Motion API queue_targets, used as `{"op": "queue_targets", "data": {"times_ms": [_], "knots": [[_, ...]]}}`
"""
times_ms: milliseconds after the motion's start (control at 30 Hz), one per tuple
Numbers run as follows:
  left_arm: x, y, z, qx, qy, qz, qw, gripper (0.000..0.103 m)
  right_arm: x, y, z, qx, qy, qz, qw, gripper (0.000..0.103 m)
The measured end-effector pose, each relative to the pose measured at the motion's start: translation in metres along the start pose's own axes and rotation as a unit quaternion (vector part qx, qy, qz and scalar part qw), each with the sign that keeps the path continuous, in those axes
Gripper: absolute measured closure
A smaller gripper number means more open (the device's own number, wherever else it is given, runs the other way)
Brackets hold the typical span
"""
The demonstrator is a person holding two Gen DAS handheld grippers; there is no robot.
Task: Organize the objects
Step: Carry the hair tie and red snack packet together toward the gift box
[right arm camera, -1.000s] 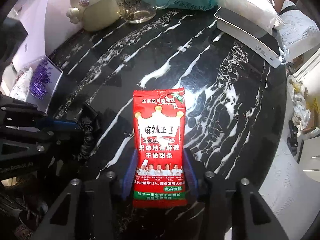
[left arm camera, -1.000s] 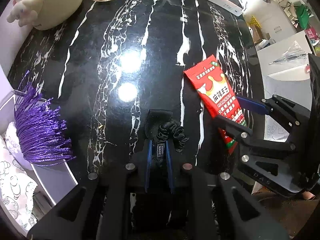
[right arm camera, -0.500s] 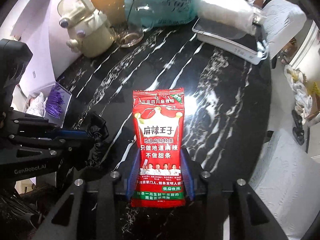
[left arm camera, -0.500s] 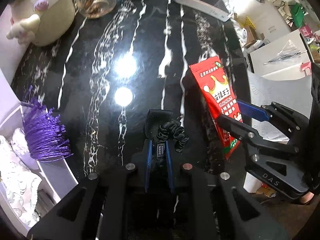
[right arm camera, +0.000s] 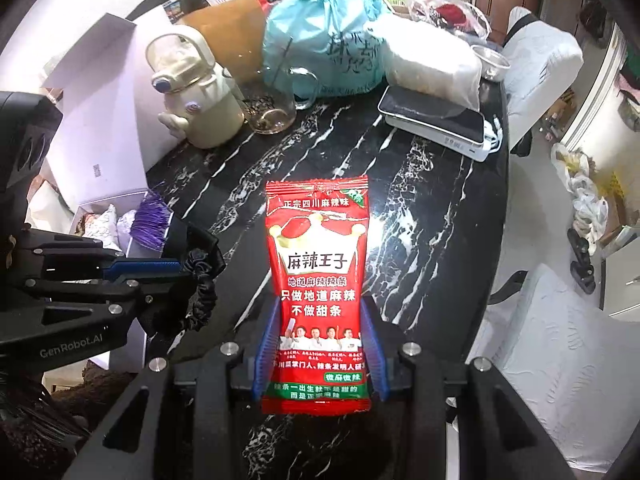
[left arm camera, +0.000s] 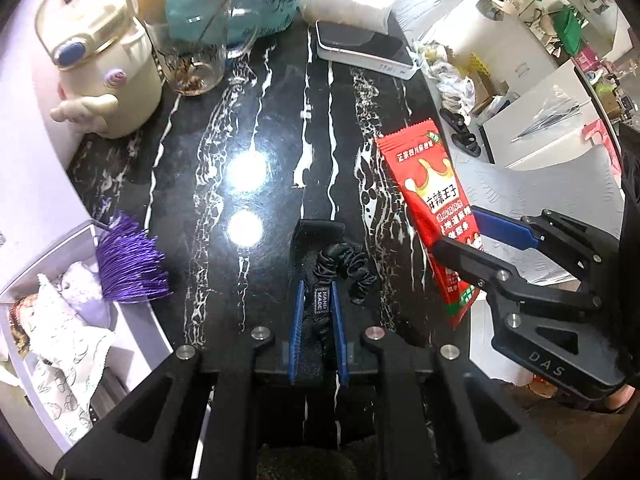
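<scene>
My left gripper [left arm camera: 318, 288] is shut on a black hair scrunchie [left arm camera: 332, 268] with a "hand made" tag, held above the black marble table [left arm camera: 256, 128]. From the right wrist view the same scrunchie [right arm camera: 200, 280] hangs from the left gripper [right arm camera: 176, 270] at the left. My right gripper [right arm camera: 318, 304] is shut on a red snack packet [right arm camera: 316, 264], its blue pads pressing both long edges. Over at the right of the left wrist view that packet [left arm camera: 432, 200] stands lifted off the table in the right gripper [left arm camera: 472, 236].
A white box [left arm camera: 60, 312] at the table's left edge holds a purple tassel [left arm camera: 128, 268] and patterned cloths. At the back stand a cream kettle [left arm camera: 104, 64], a glass cup [left arm camera: 196, 60], a teal bag [right arm camera: 324, 40] and a white device [left arm camera: 360, 48].
Both grippers have risen from the table with their loads. The table looks smaller and farther, and more of the clutter at the back has come into view.
</scene>
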State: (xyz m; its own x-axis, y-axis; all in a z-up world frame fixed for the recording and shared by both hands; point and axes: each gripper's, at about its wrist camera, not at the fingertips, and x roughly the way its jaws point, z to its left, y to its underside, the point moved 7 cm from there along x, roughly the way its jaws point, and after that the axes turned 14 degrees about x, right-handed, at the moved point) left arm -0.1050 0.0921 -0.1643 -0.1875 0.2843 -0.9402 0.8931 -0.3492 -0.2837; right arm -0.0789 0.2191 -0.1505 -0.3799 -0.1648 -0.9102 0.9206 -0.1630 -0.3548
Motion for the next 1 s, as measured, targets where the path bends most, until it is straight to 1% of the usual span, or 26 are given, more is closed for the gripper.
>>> {"op": "queue_targets", "data": {"times_ms": [133,233,567,800,1000], "knots": [[-0.015,0.006,-0.005,0.01,-0.003,-0.011,0.9999,0.09,-0.013,0.005,0.005,0.004,0.003,-0.013,1.0,0.063],[-0.025,0.013,-0.009,0.014,-0.004,-0.017,0.9997,0.09,-0.021,0.011,0.011,0.006,-0.004,-0.017,1.0,0.063],[-0.049,0.045,-0.01,0.002,-0.011,-0.033,0.9994,0.09,-0.033,0.035,0.032,-0.005,-0.013,-0.015,1.0,0.063],[-0.068,0.077,0.001,-0.027,-0.027,-0.048,0.9981,0.09,-0.036,0.049,0.057,-0.033,-0.027,-0.014,0.999,0.063],[-0.09,0.108,0.019,-0.066,-0.046,-0.063,0.9947,0.09,-0.037,0.06,0.093,-0.077,-0.047,-0.01,0.996,0.063]]}}
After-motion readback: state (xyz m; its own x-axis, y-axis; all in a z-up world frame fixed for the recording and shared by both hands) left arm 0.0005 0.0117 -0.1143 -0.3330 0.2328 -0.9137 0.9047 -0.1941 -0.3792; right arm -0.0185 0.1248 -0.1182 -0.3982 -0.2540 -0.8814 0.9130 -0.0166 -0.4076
